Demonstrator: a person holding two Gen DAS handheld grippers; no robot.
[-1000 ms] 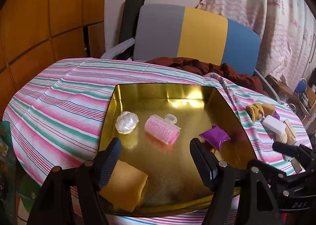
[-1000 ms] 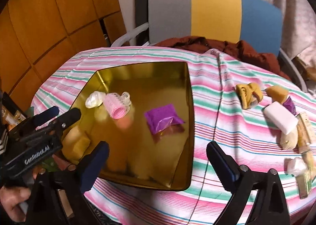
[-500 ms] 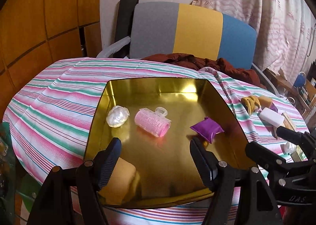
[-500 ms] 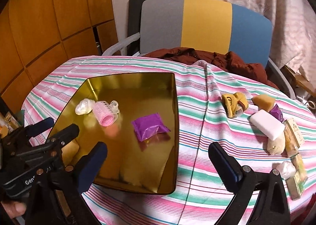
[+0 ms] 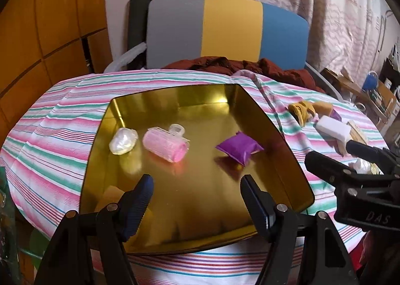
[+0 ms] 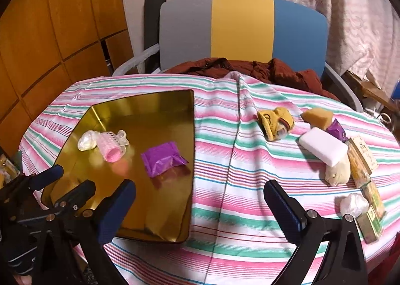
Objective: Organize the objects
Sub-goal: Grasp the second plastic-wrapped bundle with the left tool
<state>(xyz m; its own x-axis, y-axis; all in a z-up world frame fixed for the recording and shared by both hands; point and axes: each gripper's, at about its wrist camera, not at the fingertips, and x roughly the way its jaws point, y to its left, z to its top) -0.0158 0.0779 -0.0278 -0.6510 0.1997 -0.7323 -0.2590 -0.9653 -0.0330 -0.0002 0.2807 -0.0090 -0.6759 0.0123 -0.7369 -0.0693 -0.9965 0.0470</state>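
Note:
A gold tray (image 5: 200,120) lies on the striped tablecloth. It holds a pearly white wad (image 5: 123,140), a pink hair roller (image 5: 166,146), a purple packet (image 5: 238,148) and a yellow sponge (image 5: 110,196) in the near left corner. My left gripper (image 5: 196,185) hangs open and empty over the tray's near edge. My right gripper (image 6: 200,192) is open and empty above the cloth beside the tray (image 6: 150,120). To its right lie a yellow cloth bundle (image 6: 275,122), an orange sponge (image 6: 317,115), a white block (image 6: 322,146) and a beige lump (image 6: 337,172).
Small boxes (image 6: 362,157), a white wrapped ball (image 6: 353,205) and a small purple packet (image 6: 337,131) lie near the table's right edge. A grey, yellow and blue chair (image 6: 242,25) with a brown garment (image 6: 250,67) stands behind the table. Wooden panels line the left wall.
Both grippers have drawn back and risen from the tray, still open. The right gripper's view has swung right, toward the loose objects on the cloth. Nothing in the tray has moved.

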